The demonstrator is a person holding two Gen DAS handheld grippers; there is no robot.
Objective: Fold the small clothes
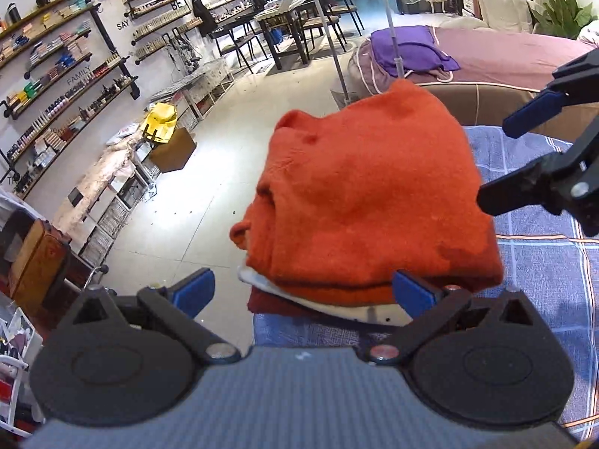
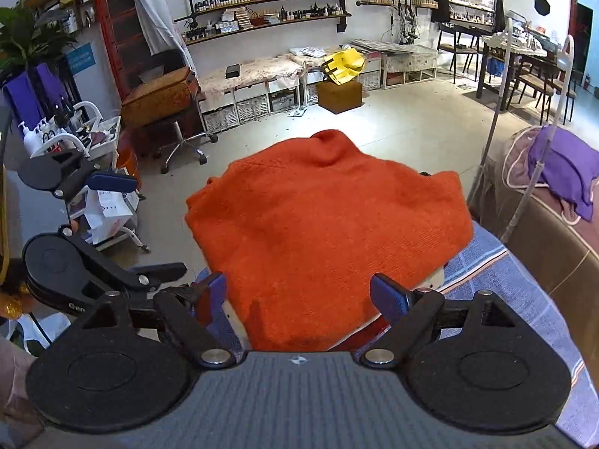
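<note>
- The orange knit garment (image 1: pixel 374 194) lies folded into a compact block on top of a small stack, with a white piece (image 1: pixel 329 301) and a dark red piece (image 1: pixel 273 305) showing beneath its near edge; the stack sits on the blue checked cloth (image 1: pixel 543 269), close to the cloth's edge, with the floor beyond.
- Your left gripper (image 1: pixel 303 288) has its jaws spread wide with nothing between them; the blue pads flank the near edge of the stack without pressing on it.
- Your right gripper (image 2: pixel 297 295) is likewise wide open and empty, poised over its side of the garment.
- Both grippers point down at the stack from opposite sides, which suggests this fold is finished and the garment has been let go.
- Stacking it on the earlier pieces keeps the folded clothes in one neat pile, judging by the layers.
- Readable writing: the wall behind the shelves (image 2: pixel 269 7) carries "FAMILY", "SAY", "BE" and "WE ARE A"; the left gripper's body, seen in the right wrist view, shows "Gen".
- The bottle labels on the shelves are too small to read.
</note>
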